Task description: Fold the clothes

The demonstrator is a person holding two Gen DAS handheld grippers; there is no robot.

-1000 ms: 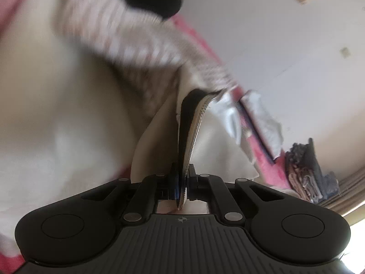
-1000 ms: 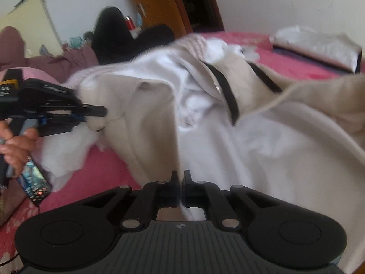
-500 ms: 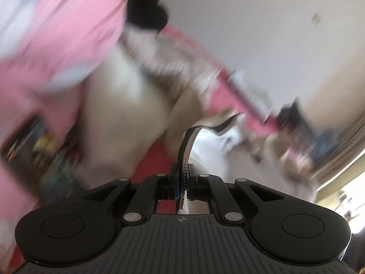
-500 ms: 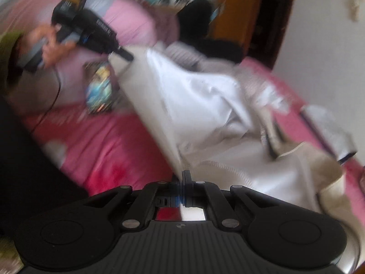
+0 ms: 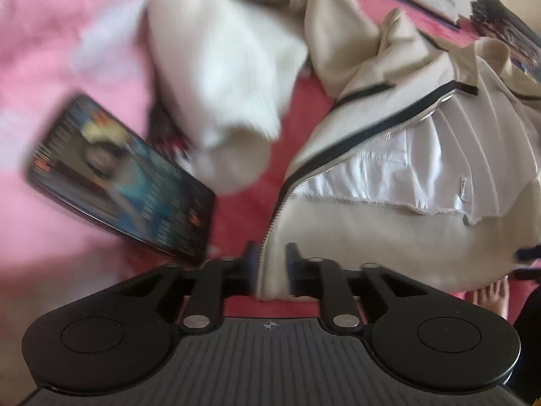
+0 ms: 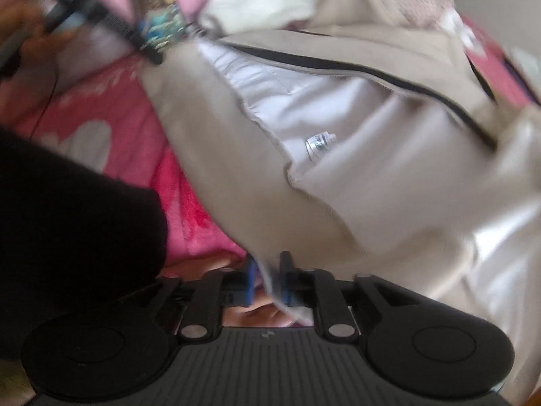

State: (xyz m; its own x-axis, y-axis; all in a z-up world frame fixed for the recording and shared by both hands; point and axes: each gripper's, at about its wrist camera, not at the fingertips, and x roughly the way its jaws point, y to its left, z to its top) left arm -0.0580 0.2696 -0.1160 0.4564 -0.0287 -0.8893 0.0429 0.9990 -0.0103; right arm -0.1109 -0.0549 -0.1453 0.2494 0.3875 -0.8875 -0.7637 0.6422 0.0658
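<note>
Both views are pretty smeared, so a lot here is hard to read. The beige zip-up jacket (image 5: 389, 237) lies spread on the pink bed (image 5: 304, 108), open enough that its white lining (image 5: 389, 169) shows. The left tool (image 5: 272, 267) points down at it with its jaws opening; the jacket's zipper edge still sits between the fingers, but there's a gap on both sides, so the pads don't look like they're pressing it.

Same story from the right wrist view: the right tool (image 6: 267, 279) has its jaws opening too, with a bit of the jacket's hem (image 6: 270, 270) hanging between the blue pads. That spot is blurry, so contact can't be called for sure, though it looks loose.

A phone (image 5: 118, 176) with a lit screen lies on the bed just left of the jacket, next to a white fluffy garment (image 5: 230, 67) that's too smeared to identify. A little label (image 6: 319, 143) shows on the lining. A black sleeve (image 6: 67, 209) blocks the lower left of the right view, and the person's hand (image 6: 23, 17) on the other tool is only a blur at the top corner.
</note>
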